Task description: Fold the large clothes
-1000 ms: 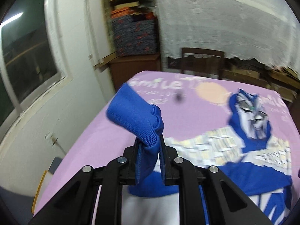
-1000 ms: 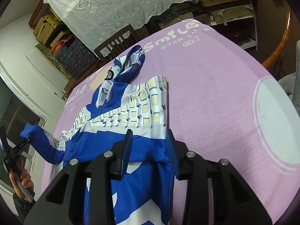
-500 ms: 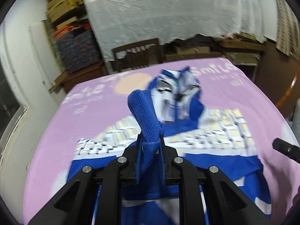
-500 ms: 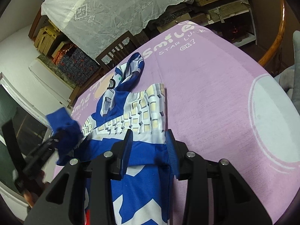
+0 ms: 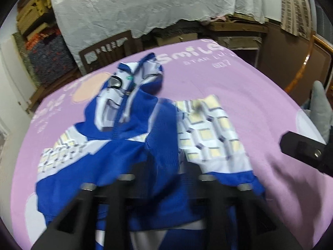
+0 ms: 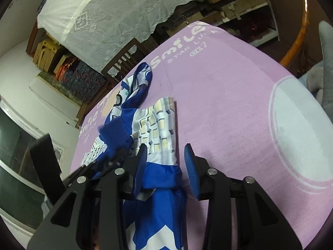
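1. Left wrist view: left gripper [image 5: 162,166] closed on the blue sleeve cuff [image 6: 113,134] of the hoodie [image 5: 116,145], held above the garment's chest; frame blurred.
2. Right gripper [image 6: 165,166]: jaws wide apart, holding nothing, low over the hoodie's right edge.
3. Hoodie lies flat on the pink cloth [image 6: 224,104], long axis running away from both grippers, hood [image 6: 139,77] farthest.
4. The left gripper is nearer the sleeve's landing place.
5. Legible print on cloth: "Smile", "STAR LUCK".

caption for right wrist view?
Open right hand-held gripper over blue jacket; left hand-held gripper holds sleeve cuff.
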The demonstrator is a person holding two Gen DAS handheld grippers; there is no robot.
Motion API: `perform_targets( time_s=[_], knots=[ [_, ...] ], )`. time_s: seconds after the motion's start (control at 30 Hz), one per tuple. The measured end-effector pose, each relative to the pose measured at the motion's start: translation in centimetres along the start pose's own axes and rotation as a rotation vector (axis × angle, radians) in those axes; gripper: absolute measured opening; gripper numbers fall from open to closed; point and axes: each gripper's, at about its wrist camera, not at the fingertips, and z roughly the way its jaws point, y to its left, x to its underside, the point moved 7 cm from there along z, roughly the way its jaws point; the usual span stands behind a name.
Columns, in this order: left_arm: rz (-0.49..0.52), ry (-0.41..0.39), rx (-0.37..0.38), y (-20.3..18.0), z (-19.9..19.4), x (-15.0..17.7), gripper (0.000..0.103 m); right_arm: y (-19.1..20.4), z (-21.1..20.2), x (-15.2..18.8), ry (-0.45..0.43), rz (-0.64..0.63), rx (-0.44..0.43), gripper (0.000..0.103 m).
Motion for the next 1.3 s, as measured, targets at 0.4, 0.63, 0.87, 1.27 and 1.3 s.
perform_targets(
  time_s=[0.4,0.63,0.87,1.27,1.3],
  knots=[
    [-0.055,-0.086,-0.108,11.2,-6.1,2.4,0.088,2.3,0.8,0.9,0.013,-0.1,-0.037,0.038],
    [-0.189,-0.043,-0.236,21.8,-4.5,4.2,0.088,7.3,4.4,2.2,0.079,-0.291,0.039,0.031],
    [-0.168,0.068,-0.239,23.2,0.3,6.5,0.09,7.5,9.3,3.7,0.173,-0.392,0.155,0.023],
    [-0.226,-0.002,-0.151,23.8,-1.8,5.0,0.095,9.2,9.3,1.1,0.214,-0.403,0.12,0.029],
    [-0.209,-0.022,-0.14,23.2,-2.3,4.4,0.095,9.6,9.3,0.1,0.197,-0.398,0.113,0.032]
  ],
)
